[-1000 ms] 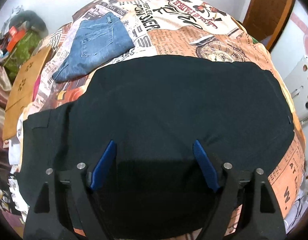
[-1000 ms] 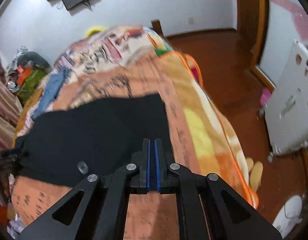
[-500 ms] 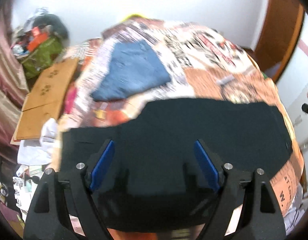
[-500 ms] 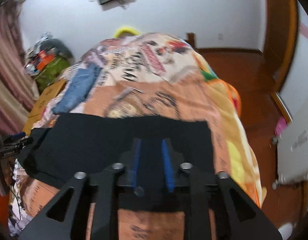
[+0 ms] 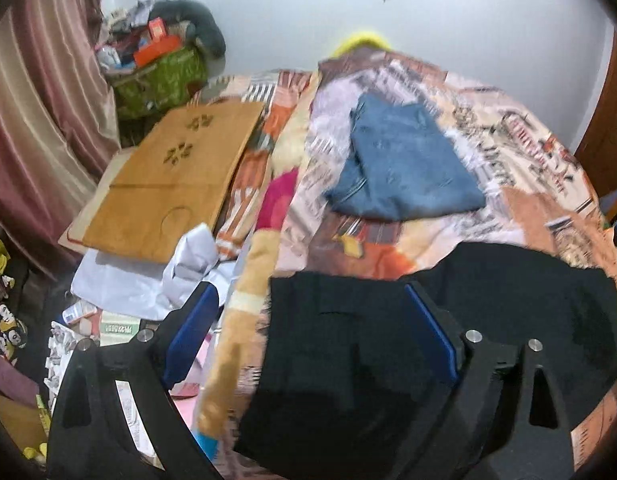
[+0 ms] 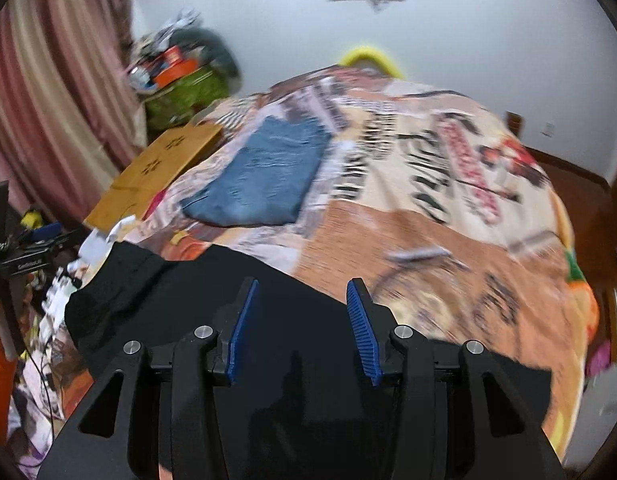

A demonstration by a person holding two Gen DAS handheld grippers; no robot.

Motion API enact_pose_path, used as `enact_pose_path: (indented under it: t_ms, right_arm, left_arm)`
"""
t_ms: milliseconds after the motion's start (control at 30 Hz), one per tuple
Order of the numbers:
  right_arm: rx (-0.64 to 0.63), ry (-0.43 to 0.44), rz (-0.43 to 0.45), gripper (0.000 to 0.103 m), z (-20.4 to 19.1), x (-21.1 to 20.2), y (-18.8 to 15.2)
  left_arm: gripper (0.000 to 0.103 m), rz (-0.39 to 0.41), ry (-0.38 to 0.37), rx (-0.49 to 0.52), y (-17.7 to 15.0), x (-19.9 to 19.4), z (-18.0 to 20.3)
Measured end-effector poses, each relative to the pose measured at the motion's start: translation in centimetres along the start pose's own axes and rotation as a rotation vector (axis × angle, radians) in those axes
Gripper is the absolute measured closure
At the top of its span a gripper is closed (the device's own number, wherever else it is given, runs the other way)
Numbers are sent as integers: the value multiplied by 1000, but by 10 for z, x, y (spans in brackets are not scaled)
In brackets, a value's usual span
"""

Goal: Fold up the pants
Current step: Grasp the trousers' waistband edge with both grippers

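Since the earlier frames both grippers have lifted back from the cloth, the right gripper (image 6: 300,320) has parted its formerly closed jaws, and the left view has swung toward the bedside clutter at frame left. The black pants (image 5: 388,340) lie flat along the bed's near edge, filling the lower centre and lower right of the left view, long axis running left to right across the frame; neither end can be told as waist or hem. The left gripper (image 5: 308,332), jaws released and empty, straddles their left end, the nearer tool to that end, while folded blue jeans (image 6: 264,176) rest well apart beyond on the printed bedspread (image 6: 448,184).
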State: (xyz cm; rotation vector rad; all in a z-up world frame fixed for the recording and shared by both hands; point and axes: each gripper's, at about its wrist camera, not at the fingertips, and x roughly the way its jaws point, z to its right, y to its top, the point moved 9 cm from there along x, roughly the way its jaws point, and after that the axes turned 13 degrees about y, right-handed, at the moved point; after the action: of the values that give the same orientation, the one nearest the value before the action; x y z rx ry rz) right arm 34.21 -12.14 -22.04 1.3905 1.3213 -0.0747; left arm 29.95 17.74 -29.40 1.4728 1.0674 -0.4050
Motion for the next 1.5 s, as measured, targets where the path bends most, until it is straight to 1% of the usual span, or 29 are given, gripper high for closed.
enact_pose_path:
  t_ms: [100, 133, 167, 200, 300, 367, 500, 533, 567, 600, 667, 700, 733, 767, 800, 867, 933, 967, 1033, 1067, 1100, 1133, 1200, 1300, 1400, 1467, 1500]
  right_arm:
    - [-42, 41, -50, 59, -17, 34, 7]
    - [-54, 48, -66, 54, -21, 45, 10]
    - [-65, 56, -80, 52, -26, 56, 11]
    - [-76, 70, -97, 49, -31, 71, 12]
    - [-93, 128, -162, 49, -44, 102, 12]
    - [-115, 165, -204, 49, -50, 123, 13]
    - [-119, 185, -261, 49, -50, 157, 16]
    - [-110, 194, -274, 49, -49, 165, 17]
    - [-101, 206, -297, 49, -48, 174, 17]
    - [-94, 202, -318, 49, -46, 182, 16]
    - [-82, 206, -354, 60, -44, 192, 14]
    - [-71, 221, -379, 72, -44, 198, 10]
    - [-60, 225, -400, 75, -43, 202, 7]
    - [-58, 222, -408, 75, -42, 204, 3]
    - [-58, 228, -410, 75, -42, 203, 1]
    - [-47, 247, -411, 75, -43, 200, -2]
    - [-33, 265, -414, 75, -45, 196, -4]
    - [-35, 269, -416, 75, -46, 195, -5]
    - [-64, 247, -412, 76, -48, 195, -6]
    - [-87, 227, -411, 79, -48, 197, -7]
    - [-121, 190, -405, 88, -49, 200, -8]
    - [-146, 172, -403, 89, -50, 200, -9]
    - [-214, 137, -380, 91, -55, 199, -9]
    - [-293, 96, -338, 93, -62, 193, -4]
    - [-334, 78, -281, 94, -68, 185, 8]
    - [-334, 87, -259, 94, -70, 182, 15]
    - [-330, 93, -255, 94, -70, 181, 18]
  left_arm:
    - [10, -54, 0, 14, -7, 25, -7]
    - [10, -71, 1, 12, -11, 32, -8]
    - [10, -90, -1, 10, -14, 41, -10]
    - [10, -115, -18, 12, -17, 50, -10]
    - [10, -172, -63, 22, -25, 67, -6]
    - [12, -191, -90, 22, -28, 76, -3]
    - [32, -247, -152, 33, -35, 92, 5]
    - [35, -253, -167, 35, -35, 95, 7]
    - [35, -250, -176, 37, -36, 96, 9]
    - [38, -239, -182, 42, -36, 95, 12]
    - [43, -224, -187, 54, -37, 93, 14]
    - [49, -217, -197, 57, -38, 91, 16]
    - [53, -215, -203, 59, -38, 90, 18]
    - [55, -210, -215, 69, -39, 88, 20]
    - [60, -203, -220, 79, -40, 86, 22]
    - [64, -189, -215, 95, -40, 84, 23]
    - [74, -164, -199, 113, -39, 80, 23]
    - [75, -152, -190, 119, -39, 78, 23]
    - [80, -133, -163, 121, -38, 76, 20]
    - [81, -125, -149, 122, -37, 75, 19]
    - [85, -114, -132, 123, -36, 74, 17]
    - [100, -96, -100, 129, -35, 71, 13]
    - [101, -76, -61, 138, -33, 69, 5]
    - [102, -72, -52, 128, -32, 69, -7]
    - [102, -77, -59, 109, -30, 68, -15]
    - [102, -85, -91, 97, -28, 65, -16]
    - [102, -83, -95, 90, -26, 63, -17]
